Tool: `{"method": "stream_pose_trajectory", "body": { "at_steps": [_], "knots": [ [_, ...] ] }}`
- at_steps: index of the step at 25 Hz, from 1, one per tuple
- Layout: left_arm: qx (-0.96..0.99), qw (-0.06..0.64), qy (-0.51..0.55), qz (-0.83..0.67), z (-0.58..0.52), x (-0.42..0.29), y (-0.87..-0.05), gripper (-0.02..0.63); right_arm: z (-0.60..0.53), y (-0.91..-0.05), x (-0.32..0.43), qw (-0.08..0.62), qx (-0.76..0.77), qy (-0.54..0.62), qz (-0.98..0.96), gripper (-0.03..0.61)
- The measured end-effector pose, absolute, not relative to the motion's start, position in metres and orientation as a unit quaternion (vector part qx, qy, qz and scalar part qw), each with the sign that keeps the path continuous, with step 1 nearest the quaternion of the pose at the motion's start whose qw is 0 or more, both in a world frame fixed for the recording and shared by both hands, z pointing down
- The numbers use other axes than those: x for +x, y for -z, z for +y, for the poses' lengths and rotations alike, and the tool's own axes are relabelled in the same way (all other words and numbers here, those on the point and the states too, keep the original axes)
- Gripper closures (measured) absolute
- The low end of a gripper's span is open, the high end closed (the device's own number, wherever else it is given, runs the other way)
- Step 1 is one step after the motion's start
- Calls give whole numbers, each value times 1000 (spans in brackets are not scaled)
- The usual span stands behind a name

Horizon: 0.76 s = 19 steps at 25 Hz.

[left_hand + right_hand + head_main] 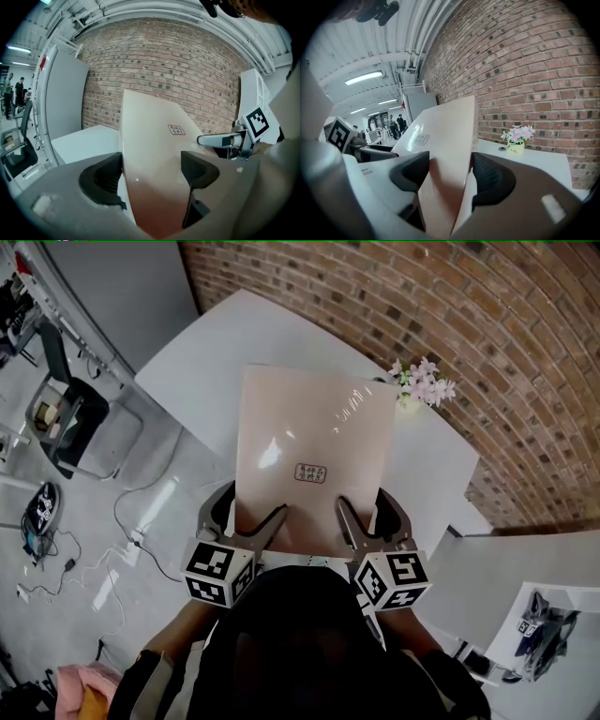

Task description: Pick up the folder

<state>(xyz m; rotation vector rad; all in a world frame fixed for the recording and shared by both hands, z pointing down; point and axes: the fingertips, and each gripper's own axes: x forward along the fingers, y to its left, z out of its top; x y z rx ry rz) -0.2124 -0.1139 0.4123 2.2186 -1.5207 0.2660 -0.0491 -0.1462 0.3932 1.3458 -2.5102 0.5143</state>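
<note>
Held clear above the white desk point(187, 362), a glossy pale-pink card folder point(314, 456) stretches lengthwise away from the person. The left gripper point(246, 512) and right gripper point(370, 512) clamp its near edge side by side.

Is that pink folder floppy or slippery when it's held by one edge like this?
Probably fairly stiff: gripped only along its near edge by the left gripper and right gripper, the folder juts out flat, without drooping. Possibly slippery: its glossy face shows glare. Likely light, being so thin.
</note>
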Motion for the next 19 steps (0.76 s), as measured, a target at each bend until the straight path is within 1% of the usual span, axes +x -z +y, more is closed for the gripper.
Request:
{"method": "stream_pose_trajectory", "body": {
  "at_steps": [19],
  "knots": [
    [795, 220, -94, -558, -115, -224, -416, 219, -149, -399, -60, 128, 455, -185, -862, 287]
  ]
}}
